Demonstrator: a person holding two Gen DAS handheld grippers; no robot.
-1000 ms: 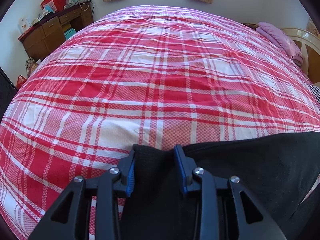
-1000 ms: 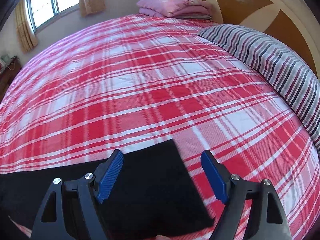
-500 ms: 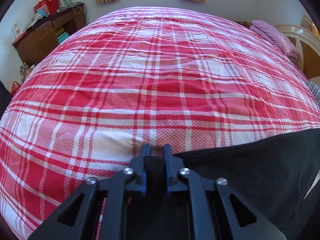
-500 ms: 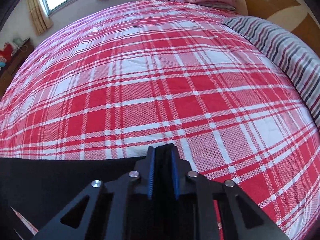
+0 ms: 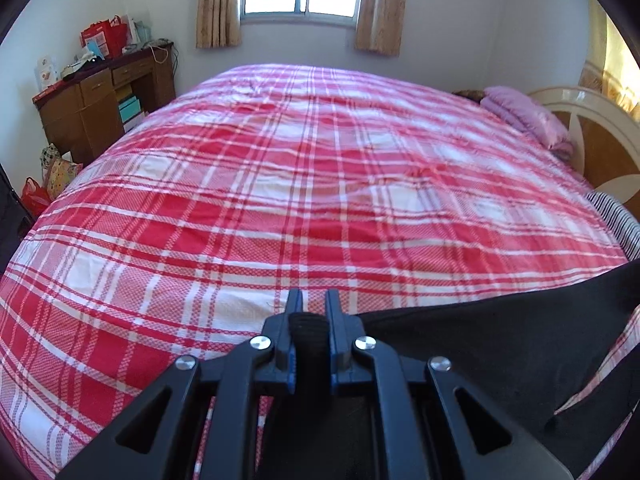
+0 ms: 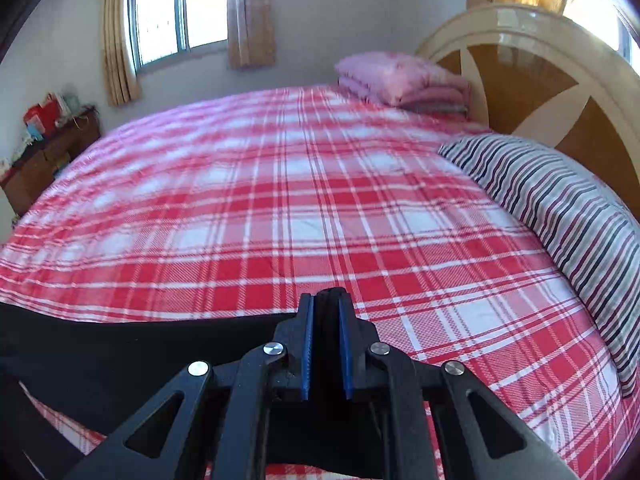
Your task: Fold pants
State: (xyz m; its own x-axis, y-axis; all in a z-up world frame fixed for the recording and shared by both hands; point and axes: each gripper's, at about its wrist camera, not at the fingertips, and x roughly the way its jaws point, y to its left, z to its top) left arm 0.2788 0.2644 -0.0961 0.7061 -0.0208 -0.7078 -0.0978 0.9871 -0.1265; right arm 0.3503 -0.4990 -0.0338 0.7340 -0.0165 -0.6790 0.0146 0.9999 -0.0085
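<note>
1. left wrist view: the left gripper (image 5: 312,306) pinches a bunched corner of the black fabric pants (image 5: 500,344), whose edge stretches right above the red and white plaid bedspread (image 5: 280,208).
2. right wrist view: the right gripper (image 6: 326,308) is clamped narrow on the other corner of the pants (image 6: 120,352).
3. to fold well, i judge both corners should travel level and together, keeping the edge taut.
4. no containers hold anything relevant here.

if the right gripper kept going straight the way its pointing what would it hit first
Probably the red plaid bedspread just beyond the fingers: the right gripper, shut on the black pants, angles down at it. Depth is unclear.
</note>
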